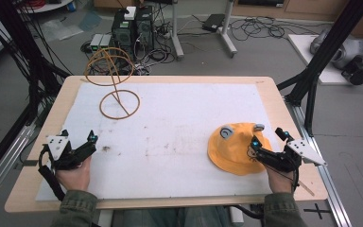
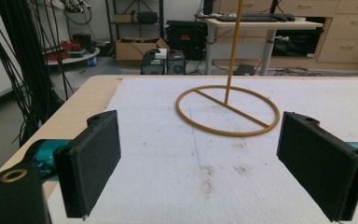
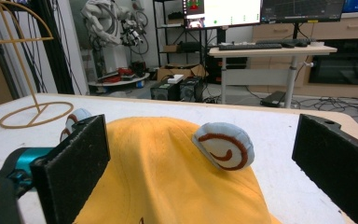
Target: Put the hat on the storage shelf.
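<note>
1. Right tool [image 1: 270, 136] sat at the near right of the desk [image 1: 42, 142], jaws spread wide, released, nothing gripped. In the right gripper view the right tool [image 3: 200, 168] had its two black jaws either side of the hat, pads not pressing on it.
2. One yellow hat [image 1: 234, 149] lay flat on the white foam sheet [image 1: 179, 127], just ahead of the right tool, its near edge partly covered by that tool in the high view. In the right gripper view the hat [image 3: 168, 172] was cut off at the bottom edge.
3. Two pale blue ears with brown spirals on the hat: one [image 3: 223, 145] clear, the other [image 3: 74, 122] half hidden behind the jaw on that view's left.
4. Left tool [image 1: 78, 144] at the near left of the desk, jaws apart, released, empty; in the left gripper view the left tool [image 2: 198, 163] had only bare foam between the pads.
5. One wire hat stand [image 1: 116, 80] stood at the far left of the foam, well apart from the hat. In the left gripper view the stand [image 2: 228, 109] showed its ring base and pole, top cut off.
6. Print on the hat's near edge too small to make out.
</note>
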